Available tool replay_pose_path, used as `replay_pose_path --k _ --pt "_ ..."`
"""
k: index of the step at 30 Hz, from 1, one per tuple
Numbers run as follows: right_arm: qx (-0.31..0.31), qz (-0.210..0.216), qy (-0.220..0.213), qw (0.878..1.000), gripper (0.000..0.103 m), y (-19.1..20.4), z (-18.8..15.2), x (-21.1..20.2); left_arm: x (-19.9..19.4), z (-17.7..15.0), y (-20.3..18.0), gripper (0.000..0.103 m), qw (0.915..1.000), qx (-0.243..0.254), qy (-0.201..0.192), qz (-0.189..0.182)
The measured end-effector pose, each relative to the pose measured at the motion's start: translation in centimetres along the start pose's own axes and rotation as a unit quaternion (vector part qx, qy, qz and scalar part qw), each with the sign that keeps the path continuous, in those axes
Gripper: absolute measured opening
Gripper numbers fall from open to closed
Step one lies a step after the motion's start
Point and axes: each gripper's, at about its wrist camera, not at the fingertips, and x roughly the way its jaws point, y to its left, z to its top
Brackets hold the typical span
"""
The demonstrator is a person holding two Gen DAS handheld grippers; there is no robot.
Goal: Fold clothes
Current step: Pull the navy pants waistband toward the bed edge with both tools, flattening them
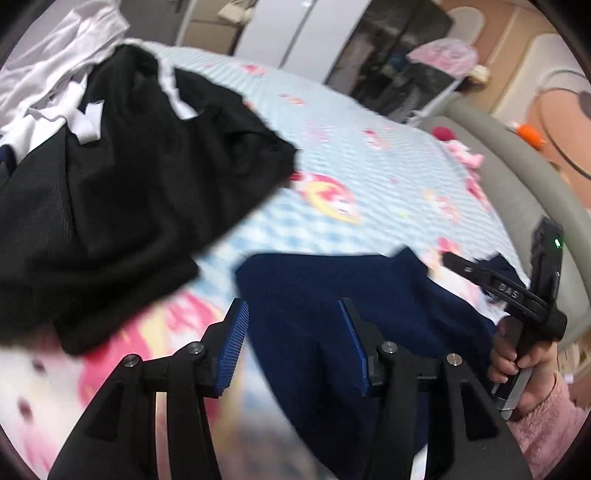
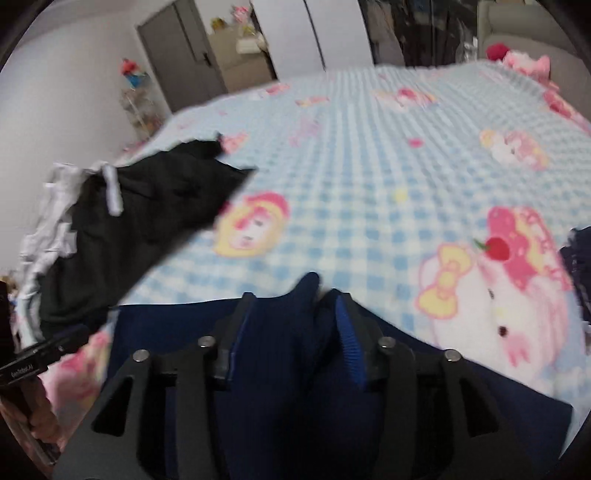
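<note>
A navy garment (image 1: pixel 332 295) lies on the bed's near edge. My left gripper (image 1: pixel 293 317) hovers just above its left part, open, with nothing between the blue pads (image 1: pixel 232 332). In the right wrist view, my right gripper (image 2: pixel 293 321) is shut on a bunched fold of the navy garment (image 2: pixel 306 295), which rises between the fingers. The right gripper (image 1: pixel 461 266) also shows at the right of the left wrist view, held by a hand (image 1: pixel 509 358). A black garment with white trim (image 1: pixel 129 184) lies further left on the bed.
The bed has a blue checked blanket with pink cartoon prints (image 2: pixel 369 166). White clothes (image 1: pixel 55 55) are piled beyond the black garment (image 2: pixel 129 221). A grey padded headboard (image 1: pixel 517 177) runs along the right. Wardrobe doors (image 2: pixel 314 33) and a door (image 2: pixel 181 51) stand behind.
</note>
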Motion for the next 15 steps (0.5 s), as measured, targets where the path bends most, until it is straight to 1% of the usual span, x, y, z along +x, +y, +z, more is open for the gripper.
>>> replay_pose_path --k 2,4,7,9,13,15 --pt "-0.014 0.006 0.02 1.0 0.046 1.2 -1.4 -1.2 -0.6 -1.3 -1.2 0.049 0.9999 0.006 -0.001 -0.008" --pt "-0.023 0.007 0.037 0.999 0.046 2.0 -3.5 -2.4 -1.3 -2.5 -2.4 0.049 0.9998 0.013 -0.003 -0.016" --pt "-0.027 0.005 0.063 0.998 0.046 2.3 -7.3 -3.4 -2.2 -4.4 -4.1 0.046 0.9994 0.022 -0.004 -0.028" --pt "-0.029 0.0 0.074 0.997 0.046 2.2 -9.4 -3.7 -2.7 -5.6 -5.1 0.046 0.9991 0.026 -0.005 -0.034" --pt "-0.06 -0.031 0.101 0.993 0.046 1.4 -12.8 -2.2 -3.1 -6.4 -4.1 0.046 0.9996 0.002 0.004 -0.028" --pt "-0.039 -0.02 0.093 0.995 0.046 1.0 -12.5 -3.4 -3.3 -6.8 -3.6 0.046 0.9996 -0.01 0.008 -0.025"
